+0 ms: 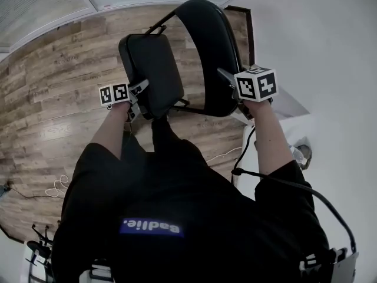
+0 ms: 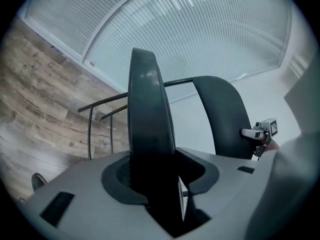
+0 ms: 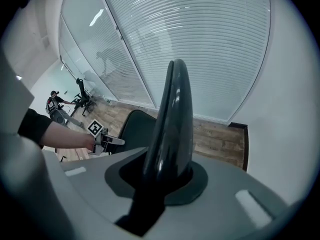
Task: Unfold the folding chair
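Note:
A black folding chair stands on the wood floor in front of me. In the head view its padded seat (image 1: pixel 150 75) is tilted up at the left and its curved backrest (image 1: pixel 206 58) is at the right. My left gripper (image 1: pixel 138 96) straddles the seat's near edge. In the left gripper view the seat (image 2: pixel 147 124) fills the slot between the jaws, and a thin pale strip of the right jaw's inner face shows beside it. My right gripper (image 1: pixel 228 78) is shut on the backrest's near edge, and the backrest (image 3: pixel 172 124) rises edge-on out of its jaws. The chair's metal frame tubes (image 2: pixel 100 119) show behind the seat.
A white wall (image 1: pixel 318 52) runs close along the right, with a dark baseboard (image 1: pixel 250 34) at its corner. A glass partition with blinds (image 3: pixel 200 49) closes the far side. Cables (image 1: pixel 56 187) lie on the floor at the left, and a stand (image 1: pixel 41 246) is at the lower left.

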